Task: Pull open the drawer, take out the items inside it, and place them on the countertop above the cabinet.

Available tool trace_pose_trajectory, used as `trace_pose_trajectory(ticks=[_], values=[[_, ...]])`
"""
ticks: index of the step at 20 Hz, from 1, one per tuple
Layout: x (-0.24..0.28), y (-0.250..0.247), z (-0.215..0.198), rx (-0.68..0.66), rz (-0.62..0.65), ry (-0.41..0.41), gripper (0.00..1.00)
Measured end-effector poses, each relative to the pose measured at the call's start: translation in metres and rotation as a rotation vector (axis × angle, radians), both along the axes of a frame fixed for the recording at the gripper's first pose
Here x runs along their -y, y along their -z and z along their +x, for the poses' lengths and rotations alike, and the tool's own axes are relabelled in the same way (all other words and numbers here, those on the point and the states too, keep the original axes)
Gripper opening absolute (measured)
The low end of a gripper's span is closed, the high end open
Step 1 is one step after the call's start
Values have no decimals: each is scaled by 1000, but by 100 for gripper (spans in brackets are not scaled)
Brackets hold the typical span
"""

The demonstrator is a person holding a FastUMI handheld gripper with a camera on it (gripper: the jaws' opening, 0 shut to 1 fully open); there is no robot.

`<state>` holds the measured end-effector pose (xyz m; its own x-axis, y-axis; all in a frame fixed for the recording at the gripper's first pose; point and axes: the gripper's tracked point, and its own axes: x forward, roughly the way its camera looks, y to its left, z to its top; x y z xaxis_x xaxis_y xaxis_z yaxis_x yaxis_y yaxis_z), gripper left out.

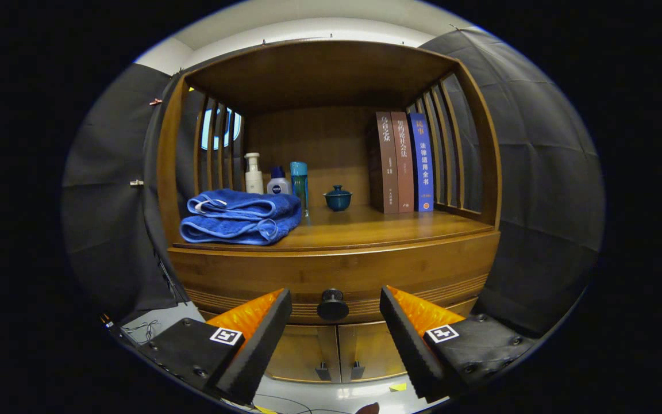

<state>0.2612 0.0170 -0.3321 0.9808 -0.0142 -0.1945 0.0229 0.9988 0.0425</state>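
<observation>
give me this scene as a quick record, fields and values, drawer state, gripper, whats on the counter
drawer: shut, dark round knob at front centre
gripper: gripper open, fingers either side of the knob, not touching it
countertop: folded blue towel, three bottles behind it, small teal lidded cup, three upright books
lower doors: shut
task progress: drawer not yet pulled

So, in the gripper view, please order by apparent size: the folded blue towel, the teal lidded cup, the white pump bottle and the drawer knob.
Largest to smallest as they look:
1. Folded blue towel
2. White pump bottle
3. Drawer knob and teal lidded cup: about alike; the knob is nearer the camera, between the open tool fingers, so unranked.
</observation>
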Motion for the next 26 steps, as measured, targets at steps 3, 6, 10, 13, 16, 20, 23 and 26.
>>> trace_pose_trajectory(ticks=[3,6,10,13,16,20,23,26], values=[[-5,25,25,-36,-17,-4,81],[-9,38,37,-49,-11,21,64],[-4,45,35,-78,-21,64,59],[-5,48,45,-65,-22,57,47],[-4,47,37,-76,-37,35,31],[-2,44,12,-75,-48,28,31],[0,41,-19,-71,-51,24,31],[0,38,-50,-71,-47,17,31]])
